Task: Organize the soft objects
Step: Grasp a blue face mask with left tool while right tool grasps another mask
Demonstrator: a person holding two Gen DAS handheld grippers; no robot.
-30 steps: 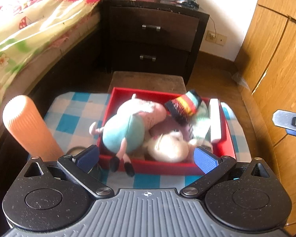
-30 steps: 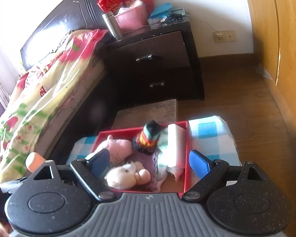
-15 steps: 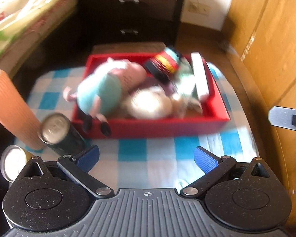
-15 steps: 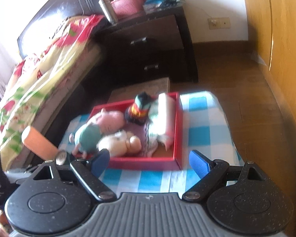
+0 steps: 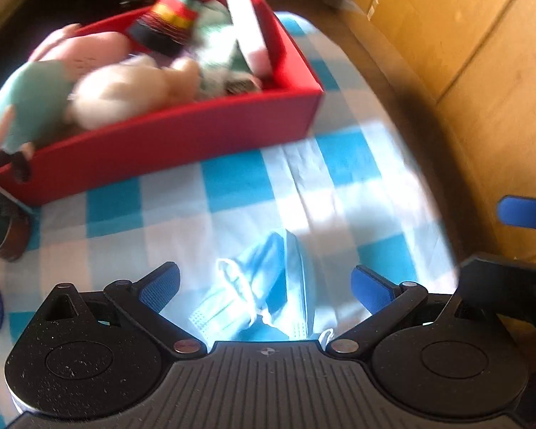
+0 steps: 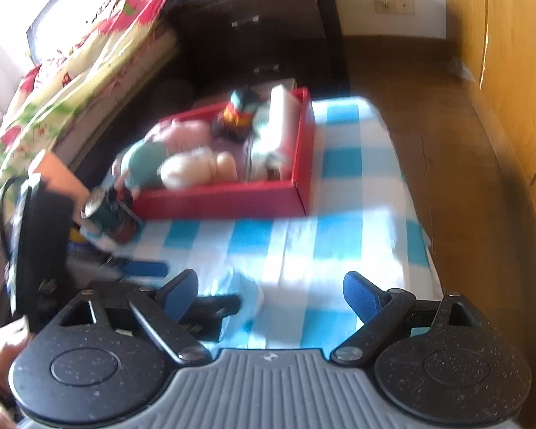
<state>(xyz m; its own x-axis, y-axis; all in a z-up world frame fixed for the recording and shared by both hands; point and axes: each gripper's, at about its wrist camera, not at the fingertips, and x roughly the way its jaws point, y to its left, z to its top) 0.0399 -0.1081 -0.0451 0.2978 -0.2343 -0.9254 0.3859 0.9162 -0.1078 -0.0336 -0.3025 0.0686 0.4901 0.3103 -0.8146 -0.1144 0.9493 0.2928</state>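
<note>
With our left gripper [image 5: 264, 287] spread wide over the crumpled blue face masks [image 5: 257, 300] lying on the checked tablecloth [image 5: 232, 193] short of the red box [image 5: 182, 139], and our right gripper [image 6: 271, 291] likewise apart, we judged them light, limp, best pinched mid-bunch.

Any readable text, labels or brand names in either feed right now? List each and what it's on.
None can be read.
Dark can beside the red box: printing on its side, too blurred.
Face mask between the left tongs: no print visible.
</note>
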